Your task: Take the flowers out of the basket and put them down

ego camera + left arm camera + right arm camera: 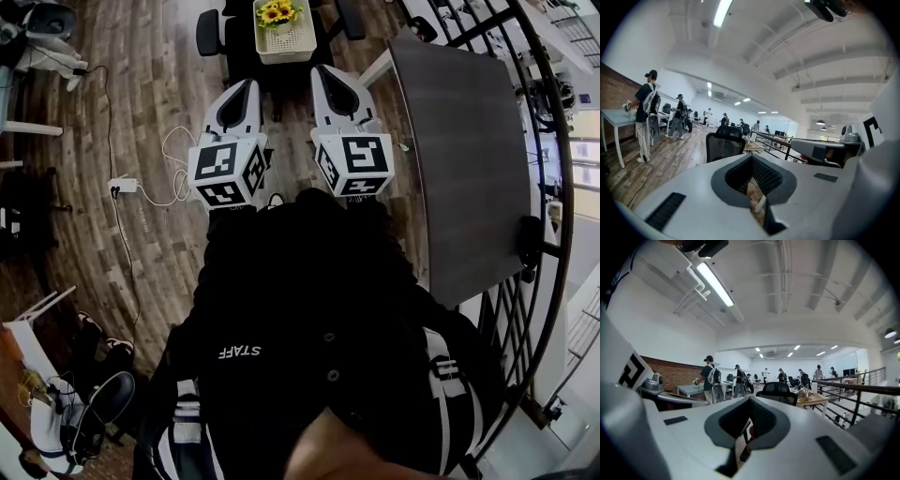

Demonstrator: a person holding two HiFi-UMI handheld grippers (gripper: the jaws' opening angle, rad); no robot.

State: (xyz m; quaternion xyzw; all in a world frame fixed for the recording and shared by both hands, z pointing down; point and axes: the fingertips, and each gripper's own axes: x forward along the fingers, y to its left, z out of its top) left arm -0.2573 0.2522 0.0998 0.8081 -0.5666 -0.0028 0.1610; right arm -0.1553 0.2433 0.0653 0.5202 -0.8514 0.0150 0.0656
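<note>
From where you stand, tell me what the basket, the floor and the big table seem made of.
The basket: probably white plastic, matte, judging by the grid of small holes in its wall.
The floor: wood or wood-look planks with a slight sheen; long grained boards.
The table: dark grey matte top, likely laminate; faintly streaked surface.

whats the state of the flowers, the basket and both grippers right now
flowers: in the basket, not taken out yet
basket: upright, ahead of both grippers, neither touching it
left gripper: shut, nothing held
right gripper: shut, nothing held
</note>
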